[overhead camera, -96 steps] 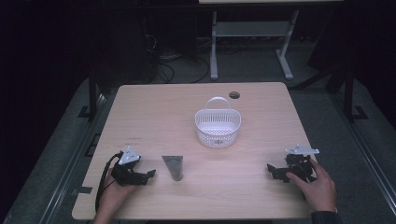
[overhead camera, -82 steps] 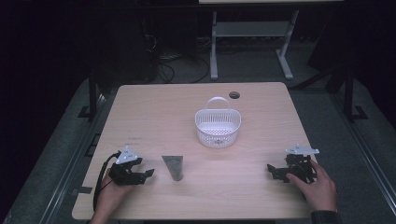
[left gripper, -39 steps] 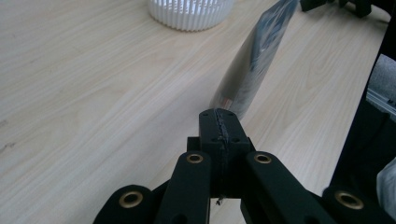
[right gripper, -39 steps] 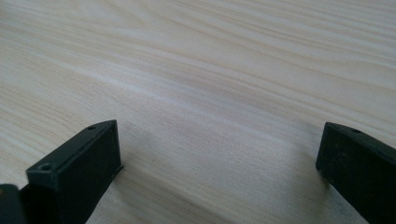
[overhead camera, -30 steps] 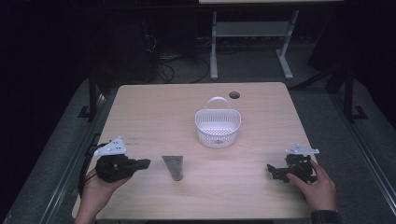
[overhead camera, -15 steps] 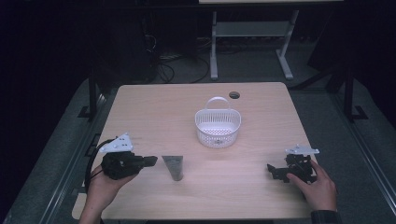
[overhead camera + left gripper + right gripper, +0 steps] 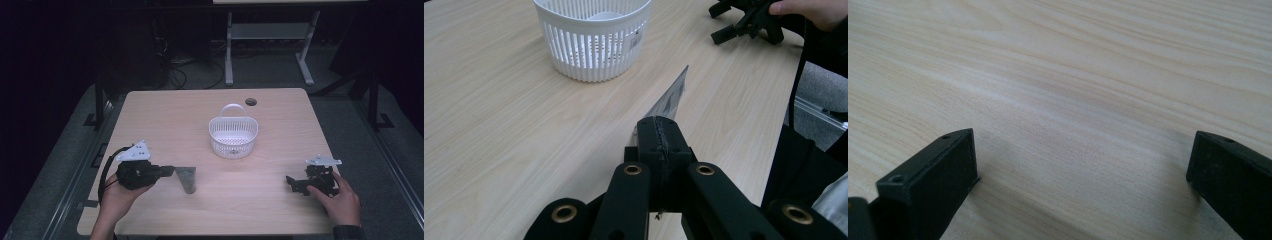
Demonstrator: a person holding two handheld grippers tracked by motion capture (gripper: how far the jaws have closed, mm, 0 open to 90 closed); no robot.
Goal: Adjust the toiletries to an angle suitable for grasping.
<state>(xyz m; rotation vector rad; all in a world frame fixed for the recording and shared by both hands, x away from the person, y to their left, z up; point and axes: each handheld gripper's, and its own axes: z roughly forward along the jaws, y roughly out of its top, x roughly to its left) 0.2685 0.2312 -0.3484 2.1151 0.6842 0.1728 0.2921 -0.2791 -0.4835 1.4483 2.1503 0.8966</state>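
Observation:
A grey squeeze tube (image 7: 186, 179) lies flat on the wooden table (image 7: 165, 120), wide crimped end away from the person, cap end nearer. My left gripper (image 7: 170, 171) comes in from its left, turned on its side, jaws shut. In the left gripper view the shut tips (image 7: 659, 122) sit right at the tube's (image 7: 671, 97) flat end; I cannot tell whether they touch it. My right gripper (image 7: 292, 181) rests at the table's right front. In its own view, the right gripper (image 7: 1083, 165) stands open over bare wood.
A white slotted basket (image 7: 233, 137) with a handle stands mid-table beyond the tube, and is also in the left gripper view (image 7: 594, 40). A round cable hole (image 7: 251, 102) sits near the far edge. A desk frame (image 7: 270, 40) stands beyond the table.
The left gripper has risen, turned onto its side and moved right until its tips reach the tube's wide end. The tube and the right hand have stayed in place.

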